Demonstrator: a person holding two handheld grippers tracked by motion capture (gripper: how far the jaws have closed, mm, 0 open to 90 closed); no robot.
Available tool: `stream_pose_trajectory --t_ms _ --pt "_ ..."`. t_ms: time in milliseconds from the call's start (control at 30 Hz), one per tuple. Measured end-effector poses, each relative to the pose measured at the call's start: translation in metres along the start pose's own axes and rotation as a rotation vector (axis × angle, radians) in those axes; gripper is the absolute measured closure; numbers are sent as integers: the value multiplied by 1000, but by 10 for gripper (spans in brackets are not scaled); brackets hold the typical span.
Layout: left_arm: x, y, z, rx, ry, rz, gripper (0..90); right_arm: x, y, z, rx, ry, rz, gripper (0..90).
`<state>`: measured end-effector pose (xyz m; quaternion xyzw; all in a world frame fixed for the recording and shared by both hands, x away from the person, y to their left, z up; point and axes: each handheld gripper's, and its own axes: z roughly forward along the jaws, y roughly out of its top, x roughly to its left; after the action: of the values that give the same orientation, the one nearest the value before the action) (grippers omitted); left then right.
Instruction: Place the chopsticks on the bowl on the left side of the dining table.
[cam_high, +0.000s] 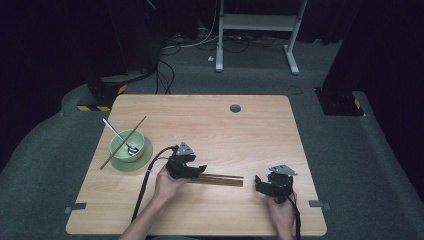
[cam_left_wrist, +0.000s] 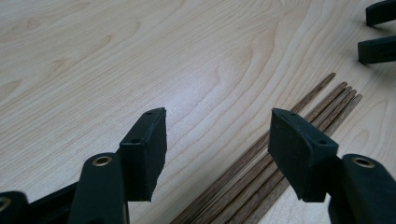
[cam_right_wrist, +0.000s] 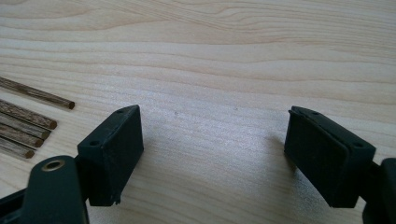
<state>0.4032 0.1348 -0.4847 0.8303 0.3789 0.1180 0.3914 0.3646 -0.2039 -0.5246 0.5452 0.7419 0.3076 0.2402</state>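
Our left gripper (cam_left_wrist: 217, 154) stands with its jaws well apart and nothing between the pads: the bundle of dark wooden chopsticks (cam_left_wrist: 261, 172) lies on the table (cam_left_wrist: 140, 56) just under and beside its right-hand jaw, running away towards the far corner of the left gripper view, and whether that jaw touches the sticks we cannot tell. Our right gripper (cam_right_wrist: 212, 154) is also spread wide and holds nothing; it hovers over bare wood, with the blunt ends of the chopsticks lying off to its left, apart from it. From the high view we see the sticks lying flat between our two hands, near the front edge, the left gripper at their left end and the right gripper just past their right end. Well to the left a green bowl (cam_high: 120, 149) sits on a green plate (cam_high: 142, 159), with a metal spoon (cam_high: 116, 133) in it and a single chopstick (cam_high: 123, 142) leaning across its rim. A small dark round cap (cam_high: 235, 108) is set into the tabletop near the far edge. Nothing stands between either gripper and the bundle. We can read no writing or label anywhere.
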Motion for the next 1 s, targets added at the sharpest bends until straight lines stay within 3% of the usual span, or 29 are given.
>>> stream_pose_trajectory --t_ms 1000 --pt "-11 -1 27 68 7 32 374 0 0 0 0 0 0 189"
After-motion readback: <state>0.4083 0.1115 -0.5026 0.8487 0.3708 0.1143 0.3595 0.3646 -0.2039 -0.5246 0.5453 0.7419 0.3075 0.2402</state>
